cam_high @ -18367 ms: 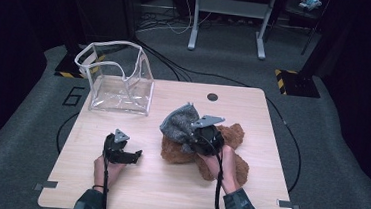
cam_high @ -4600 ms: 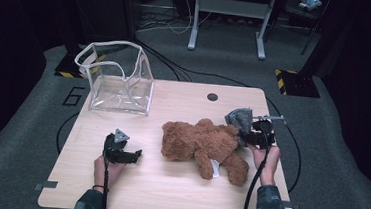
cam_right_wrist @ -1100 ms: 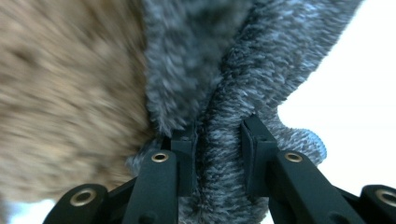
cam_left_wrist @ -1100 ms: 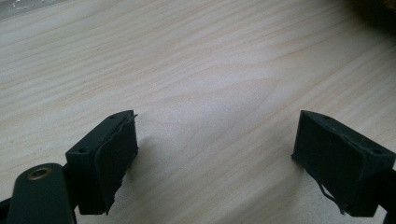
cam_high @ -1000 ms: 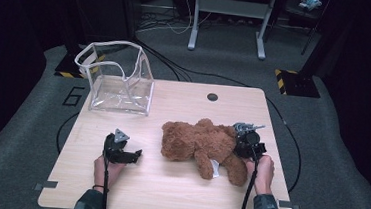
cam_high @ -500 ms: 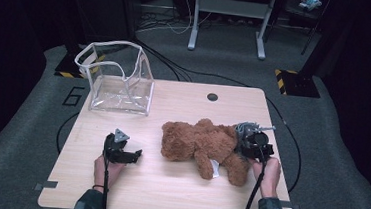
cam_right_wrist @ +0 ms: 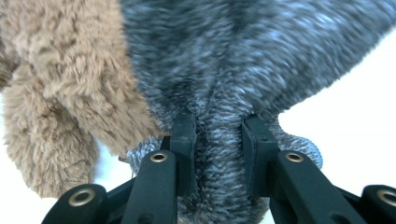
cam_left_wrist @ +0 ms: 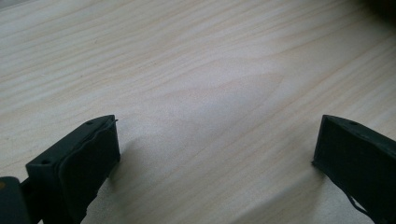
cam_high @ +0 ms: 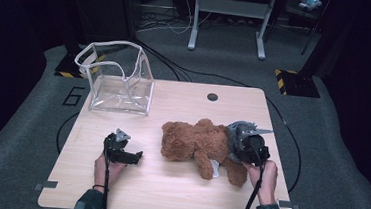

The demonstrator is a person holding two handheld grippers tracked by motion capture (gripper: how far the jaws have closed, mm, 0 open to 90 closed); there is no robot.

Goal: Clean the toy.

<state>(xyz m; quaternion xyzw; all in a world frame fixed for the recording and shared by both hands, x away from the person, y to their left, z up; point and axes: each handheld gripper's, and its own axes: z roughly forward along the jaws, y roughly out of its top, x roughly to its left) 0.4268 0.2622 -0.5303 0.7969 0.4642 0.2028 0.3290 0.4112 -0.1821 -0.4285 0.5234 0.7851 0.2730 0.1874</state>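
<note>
Grey knit cloth (cam_right_wrist: 219, 84) sits pinched in my right gripper (cam_right_wrist: 218, 140), against the brown teddy bear (cam_high: 195, 143); my left gripper (cam_left_wrist: 215, 154) gapes empty.

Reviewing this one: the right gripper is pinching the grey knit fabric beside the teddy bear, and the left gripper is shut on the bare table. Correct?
Not quite. The left gripper is open: the left gripper view shows its jaws wide apart over bare table. The right gripper does pinch the grey knit fabric beside the teddy bear.

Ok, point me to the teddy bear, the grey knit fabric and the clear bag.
teddy bear (cam_high: 190, 141): high view, on its brown body.
grey knit fabric (cam_right_wrist: 224, 70): right gripper view, above the pinching fingers.
clear bag (cam_high: 124, 87): high view, on its front wall.
</note>
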